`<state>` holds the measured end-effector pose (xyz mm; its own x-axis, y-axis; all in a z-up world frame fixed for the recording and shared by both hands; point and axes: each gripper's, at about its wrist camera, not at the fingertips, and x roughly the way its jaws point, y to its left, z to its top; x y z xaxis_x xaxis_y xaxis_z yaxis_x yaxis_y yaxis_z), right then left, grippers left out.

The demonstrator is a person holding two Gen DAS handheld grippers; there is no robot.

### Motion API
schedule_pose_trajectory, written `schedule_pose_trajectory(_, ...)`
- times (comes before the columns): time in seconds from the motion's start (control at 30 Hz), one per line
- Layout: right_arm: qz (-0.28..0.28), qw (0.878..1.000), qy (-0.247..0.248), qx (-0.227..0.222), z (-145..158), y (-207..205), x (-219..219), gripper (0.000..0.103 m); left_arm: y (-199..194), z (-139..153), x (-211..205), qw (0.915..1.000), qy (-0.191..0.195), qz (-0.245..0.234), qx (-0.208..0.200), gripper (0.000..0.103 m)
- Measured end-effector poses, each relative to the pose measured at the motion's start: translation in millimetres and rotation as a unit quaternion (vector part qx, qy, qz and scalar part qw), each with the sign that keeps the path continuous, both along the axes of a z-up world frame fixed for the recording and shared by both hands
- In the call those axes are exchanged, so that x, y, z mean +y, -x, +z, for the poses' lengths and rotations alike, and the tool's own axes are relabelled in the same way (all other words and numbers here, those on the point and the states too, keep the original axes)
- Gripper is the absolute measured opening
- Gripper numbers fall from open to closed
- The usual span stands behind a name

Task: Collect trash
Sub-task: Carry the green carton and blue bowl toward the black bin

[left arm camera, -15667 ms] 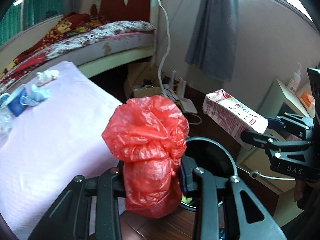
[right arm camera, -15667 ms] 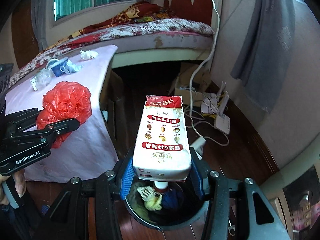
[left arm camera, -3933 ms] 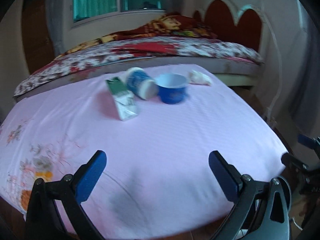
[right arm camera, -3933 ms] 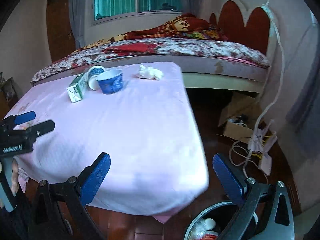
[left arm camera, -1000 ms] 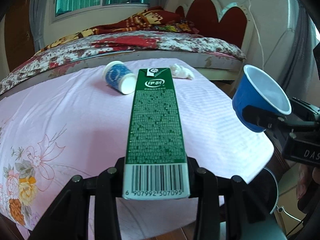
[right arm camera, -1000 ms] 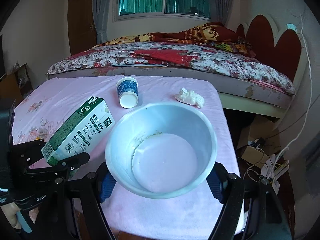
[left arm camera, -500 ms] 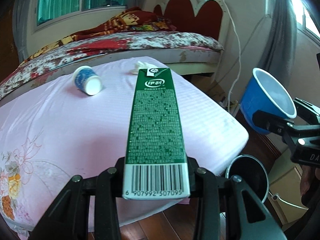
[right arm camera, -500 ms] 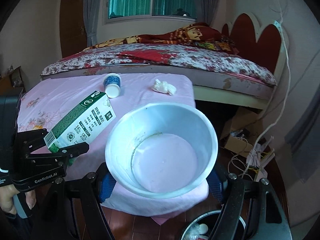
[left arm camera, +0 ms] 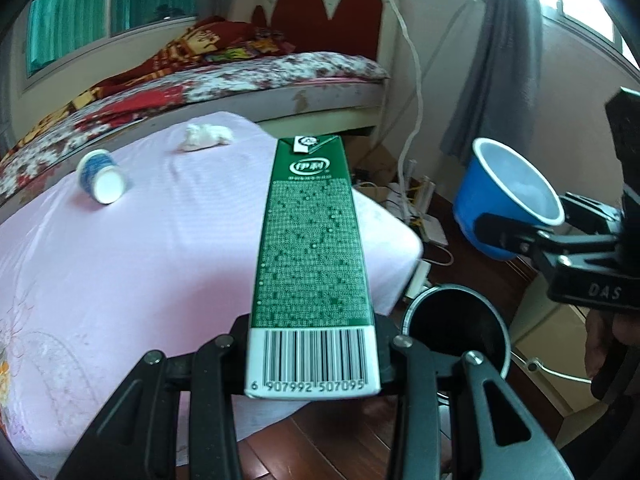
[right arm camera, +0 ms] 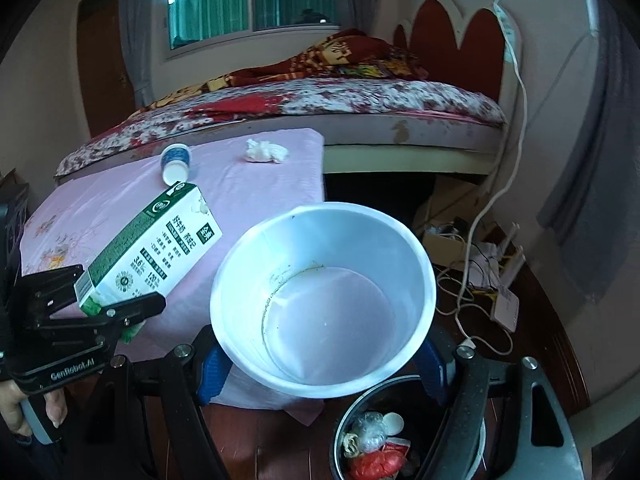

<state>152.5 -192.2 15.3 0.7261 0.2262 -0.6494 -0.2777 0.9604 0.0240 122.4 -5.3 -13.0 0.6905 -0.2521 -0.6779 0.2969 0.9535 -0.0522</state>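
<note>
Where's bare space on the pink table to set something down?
Most of the pink table is bare: the near half, up to its front edge and floral corner. Only the far end is taken, by a tipped cup and crumpled tissue. The bin below is part full.

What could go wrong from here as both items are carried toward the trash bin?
The green milk carton in the left hand-held gripper still hangs mostly over the pink table, so releasing now could miss the trash bin. The blue bowl shows residue, which might drip on tipping.
</note>
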Motion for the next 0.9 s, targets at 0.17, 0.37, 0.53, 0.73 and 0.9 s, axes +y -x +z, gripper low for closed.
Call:
schedule_pose_trajectory(0.17, -0.016, 1.000, 0.003, 0.009, -5.5, 3.2, -16.6, 0.078, 5.9, -1.4, -20.7, 0.9997, -0.003, -0.025, 0.001, 0.040)
schedule_pose_trajectory(0.37, -0.036, 0.999, 0.005, 0.017, -13.2, 10.0, -39.7, 0.078, 9.0, -6.1, -41.9, 0.9986, -0.008, -0.051, 0.006, 0.040)
schedule_pose_trajectory(0.53, -0.056, 0.998, 0.008, 0.032, -24.2, 14.7, -60.2, 0.078, 11.4, -17.8, -64.9, 0.9964, -0.014, -0.081, 0.020, 0.040)
schedule_pose_trajectory(0.73, -0.079, 0.996, 0.008, 0.047, -36.2, 19.2, -86.7, 0.078, 14.2, -29.3, -89.2, 0.9930, -0.019, -0.110, 0.037, 0.040)
schedule_pose_trajectory(0.9, -0.095, 0.993, 0.008, 0.067, -53.6, 21.6, -105.7, 0.078, 14.0, -40.7, -106.0, 0.9891, -0.023, -0.135, 0.055, 0.039)
